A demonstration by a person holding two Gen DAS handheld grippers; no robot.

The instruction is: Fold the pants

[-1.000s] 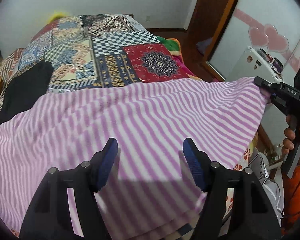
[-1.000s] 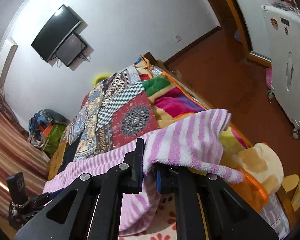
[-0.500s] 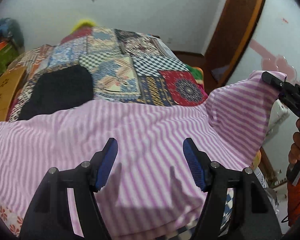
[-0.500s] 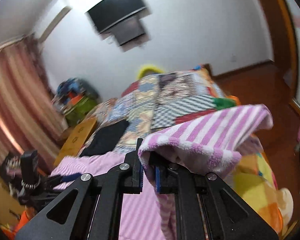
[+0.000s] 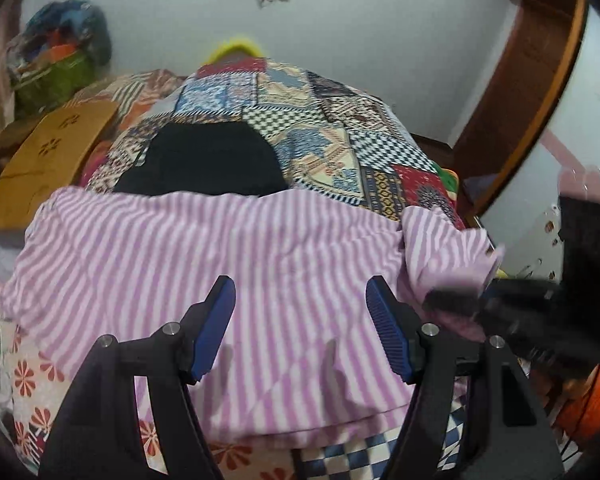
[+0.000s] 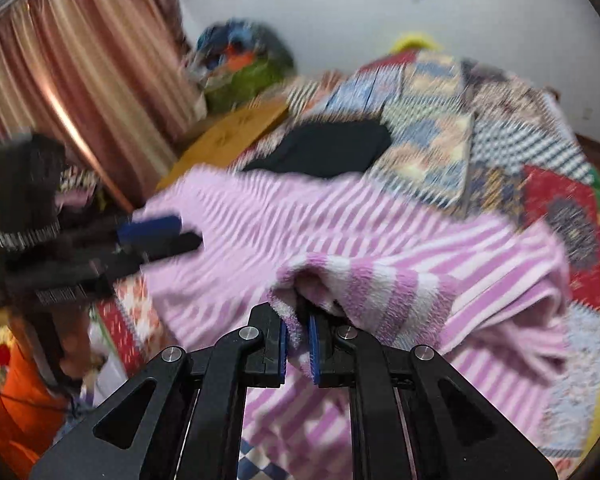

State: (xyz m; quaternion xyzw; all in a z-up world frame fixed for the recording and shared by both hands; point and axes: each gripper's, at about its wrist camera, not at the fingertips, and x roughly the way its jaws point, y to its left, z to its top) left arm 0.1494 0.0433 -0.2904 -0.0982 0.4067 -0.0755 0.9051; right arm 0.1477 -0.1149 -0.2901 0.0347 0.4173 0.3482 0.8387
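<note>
The striped pink pants (image 5: 228, 264) lay spread over the bed's patchwork quilt (image 5: 332, 148). The right tongs (image 6: 298, 334) were clamped on a bunched edge of them. The left tongs (image 5: 300, 320) hung spread apart above the fabric, holding nothing. No writing was readable.

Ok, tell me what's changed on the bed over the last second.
The right claw, shut on an end of the striped pants, has carried that end from stretched out at the bed's side inward over the rest, starting a fold. The left claw stays open above the fabric, holding nothing. The black garment and patchwork quilt lie as before.
</note>
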